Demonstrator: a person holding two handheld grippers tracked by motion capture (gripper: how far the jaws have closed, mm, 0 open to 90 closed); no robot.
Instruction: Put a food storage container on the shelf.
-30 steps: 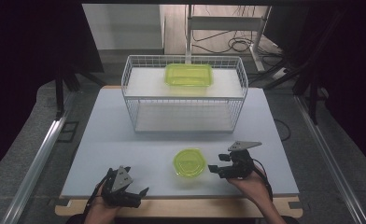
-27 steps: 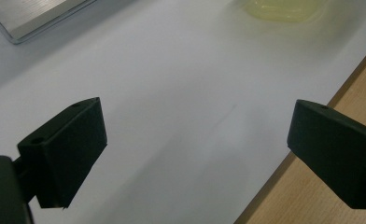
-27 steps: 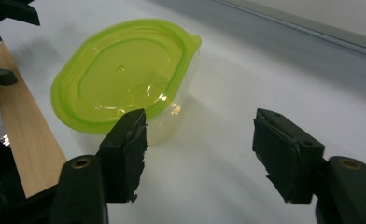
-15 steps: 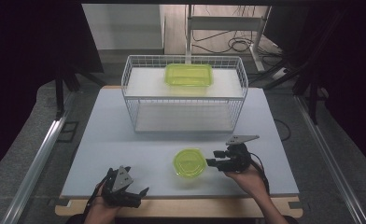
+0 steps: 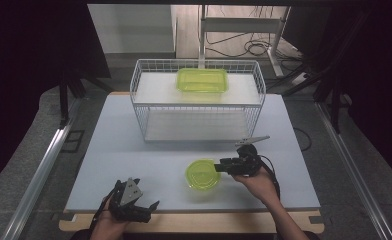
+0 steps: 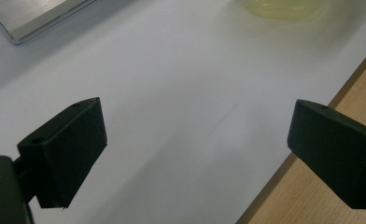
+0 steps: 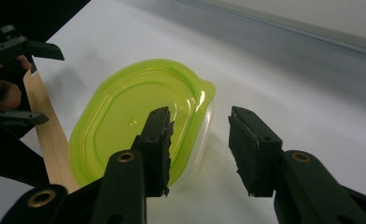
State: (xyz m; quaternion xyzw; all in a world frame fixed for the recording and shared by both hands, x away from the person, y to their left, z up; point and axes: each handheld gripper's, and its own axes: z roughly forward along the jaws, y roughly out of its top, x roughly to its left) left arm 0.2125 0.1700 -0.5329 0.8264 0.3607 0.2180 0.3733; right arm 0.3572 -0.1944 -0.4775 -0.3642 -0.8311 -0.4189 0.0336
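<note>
Holding my right gripper [image 7: 197, 140] unclenched beside the round lime-green lidded plastic container [image 7: 139, 119], tab [image 7: 204, 88] pointing away; left gripper [image 6: 190, 154] released.

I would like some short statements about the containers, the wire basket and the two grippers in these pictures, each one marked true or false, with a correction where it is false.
1. A rectangular green container lies on top of the wire basket. True.
2. The round green-lidded container stands inside the basket. False: it sits on the white table, in front of the basket.
3. The right gripper is open, with one jaw over the round container's rim. True.
4. The left gripper is shut on the round container. False: it is open, holds nothing, and is at the near table edge.
5. The lower level of the basket holds a second green container. False: nothing green is visible there.
</note>
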